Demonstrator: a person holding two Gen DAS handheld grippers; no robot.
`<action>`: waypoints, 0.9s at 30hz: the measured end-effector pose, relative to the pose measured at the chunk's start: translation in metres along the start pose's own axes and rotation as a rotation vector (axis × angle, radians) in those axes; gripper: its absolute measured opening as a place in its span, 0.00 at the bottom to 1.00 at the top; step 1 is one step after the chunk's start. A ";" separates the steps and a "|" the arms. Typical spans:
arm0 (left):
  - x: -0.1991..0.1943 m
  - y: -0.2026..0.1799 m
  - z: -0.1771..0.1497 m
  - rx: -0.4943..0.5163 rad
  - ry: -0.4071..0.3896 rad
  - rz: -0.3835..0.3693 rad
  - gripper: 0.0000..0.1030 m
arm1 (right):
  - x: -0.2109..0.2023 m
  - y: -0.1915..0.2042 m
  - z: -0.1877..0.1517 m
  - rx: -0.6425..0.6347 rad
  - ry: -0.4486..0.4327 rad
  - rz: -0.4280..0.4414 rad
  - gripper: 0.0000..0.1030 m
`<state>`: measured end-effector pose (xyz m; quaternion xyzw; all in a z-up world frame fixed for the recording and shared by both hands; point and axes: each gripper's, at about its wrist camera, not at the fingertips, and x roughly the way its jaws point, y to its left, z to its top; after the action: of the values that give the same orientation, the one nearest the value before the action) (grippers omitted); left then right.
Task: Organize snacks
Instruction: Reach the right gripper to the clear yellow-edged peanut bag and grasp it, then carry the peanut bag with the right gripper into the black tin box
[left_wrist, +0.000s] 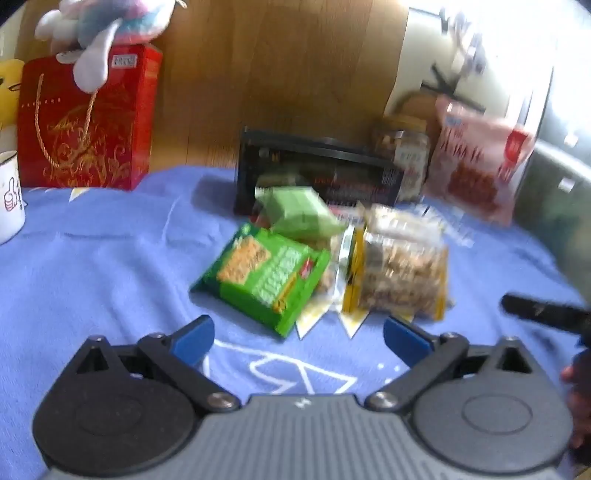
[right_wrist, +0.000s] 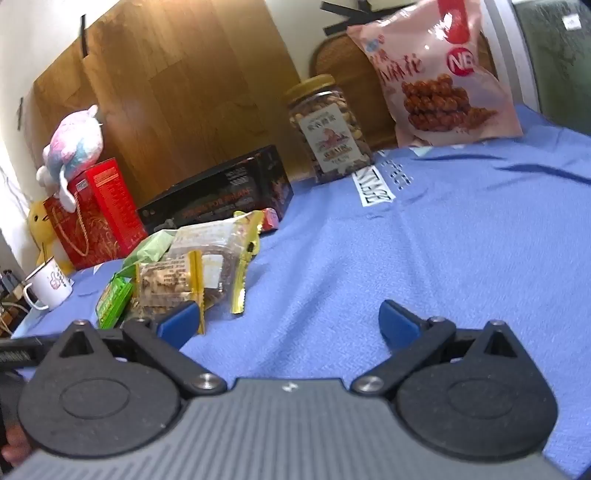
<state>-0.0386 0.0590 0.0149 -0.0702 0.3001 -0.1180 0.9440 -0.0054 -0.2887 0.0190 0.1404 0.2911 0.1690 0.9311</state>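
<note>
Snacks sit heaped mid-cloth: a green cracker pack (left_wrist: 266, 277) leans on two clear nut bags (left_wrist: 399, 273), with a pale green packet (left_wrist: 299, 212) on top toward the back, all loosely overlapping, so they read as unsorted. Behind the heap a black box (left_wrist: 317, 173) stands on its long side; further right a nut jar (right_wrist: 328, 129) stands upright and a pink twist-snack bag (right_wrist: 439, 74) is propped against the wicker chair back, likely lined along the rear to keep the front free. Left gripper (left_wrist: 299, 332) hovers just before the heap, jaws spread wide, nothing between them, blue pads flanking the cracker pack's near corner from short of it. Right gripper (right_wrist: 288, 321) is also spread wide and empty, its left pad near the nut bags in its own view but contact can't be told. Blue cloth (right_wrist: 443, 258) is bare to the right of the heap, giving good room to lay packs out. Left side is tighter: a red gift bag (left_wrist: 88, 122) with a plush toy (left_wrist: 99, 33) on it and a white mug (left_wrist: 11, 195) stand near that edge. The near and right edges of the table are out of frame; the wooden panel blocks the back.
</note>
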 end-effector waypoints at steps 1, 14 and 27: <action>-0.004 0.003 0.003 0.001 -0.014 -0.009 0.90 | -0.001 0.003 0.000 -0.021 0.001 0.008 0.85; 0.048 -0.019 0.046 0.020 0.088 -0.259 0.58 | 0.035 0.059 0.009 -0.260 0.080 0.124 0.40; 0.044 -0.022 0.021 -0.055 0.151 -0.299 0.31 | 0.030 0.059 -0.001 -0.224 0.116 0.193 0.21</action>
<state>0.0041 0.0271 0.0123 -0.1307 0.3594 -0.2537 0.8885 0.0038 -0.2234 0.0249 0.0532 0.3090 0.2969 0.9020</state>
